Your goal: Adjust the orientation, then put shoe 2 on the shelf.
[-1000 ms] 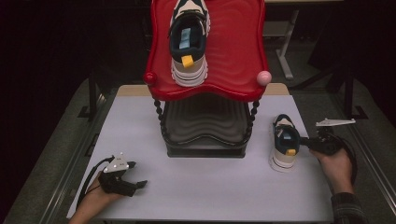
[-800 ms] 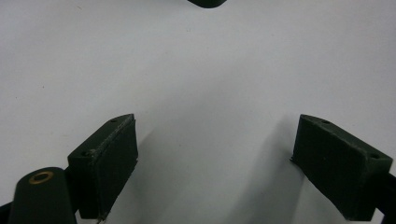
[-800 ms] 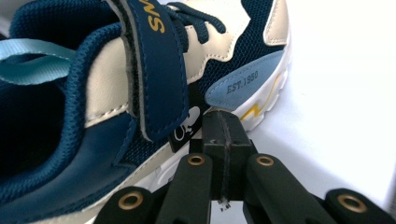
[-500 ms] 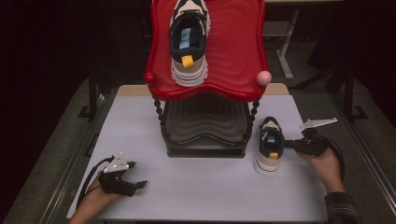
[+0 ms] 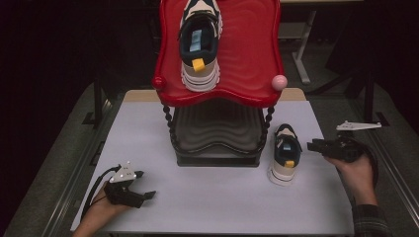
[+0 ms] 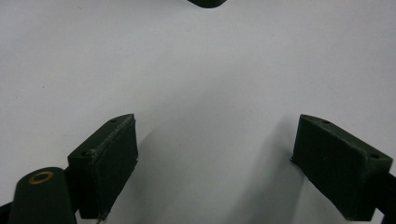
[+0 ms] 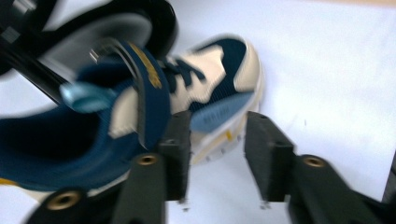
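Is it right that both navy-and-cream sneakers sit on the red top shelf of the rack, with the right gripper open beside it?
Not quite. One navy-and-cream sneaker sits on the red top shelf; the other sneaker stands on the white table, right of the rack's base, as the high view shows. The right gripper is open beside that one, its jaws having just been opening with nothing between them.
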The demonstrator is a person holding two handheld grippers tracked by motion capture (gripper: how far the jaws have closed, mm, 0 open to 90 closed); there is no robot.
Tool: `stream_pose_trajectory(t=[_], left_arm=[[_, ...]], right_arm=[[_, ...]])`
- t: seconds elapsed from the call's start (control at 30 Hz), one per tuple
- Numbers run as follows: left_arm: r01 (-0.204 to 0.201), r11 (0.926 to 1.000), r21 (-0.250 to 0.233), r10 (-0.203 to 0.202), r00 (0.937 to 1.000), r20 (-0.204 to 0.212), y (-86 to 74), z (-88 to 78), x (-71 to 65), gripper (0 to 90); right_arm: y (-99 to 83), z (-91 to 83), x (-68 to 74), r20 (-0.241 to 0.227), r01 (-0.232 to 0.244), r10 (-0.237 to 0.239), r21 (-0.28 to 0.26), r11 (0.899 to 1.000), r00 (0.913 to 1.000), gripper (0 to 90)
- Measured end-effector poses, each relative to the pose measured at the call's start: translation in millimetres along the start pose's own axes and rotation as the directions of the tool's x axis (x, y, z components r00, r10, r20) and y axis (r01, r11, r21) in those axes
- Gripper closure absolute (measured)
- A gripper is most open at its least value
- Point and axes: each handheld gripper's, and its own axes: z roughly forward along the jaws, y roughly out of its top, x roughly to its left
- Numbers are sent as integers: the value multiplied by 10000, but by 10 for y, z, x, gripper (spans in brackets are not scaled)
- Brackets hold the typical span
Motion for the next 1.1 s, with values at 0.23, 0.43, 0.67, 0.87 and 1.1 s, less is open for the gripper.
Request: stream_pose_trajectory(t=[0.23, 0.43, 0.67, 0.87, 1.1], left_arm=[[24, 10000, -11, -24, 10000, 9, -1, 1, 0, 130], [21, 10000, -11, -21, 10000, 9, -1, 1, 1, 129], [17, 10000, -14, -17, 10000, 7, -1, 1, 1, 130], [21, 10000, -11, -21, 10000, 11, -2, 1, 1, 130], [-2, 10000, 0, 2, 10000, 8, -2, 0, 2, 130]], right_arm=[[190, -5, 142, -716, 330, -372, -592, 9977, 9967, 499], [254, 216, 228, -1193, 685, -766, -707, 9951, 9899, 461], [280, 409, 223, -1469, 780, -862, -605, 9951, 9854, 466], [243, 489, 222, -1533, 1100, -1144, -364, 9933, 9815, 535], [225, 495, 232, -1581, 1361, -1432, -550, 9892, 9770, 627]])
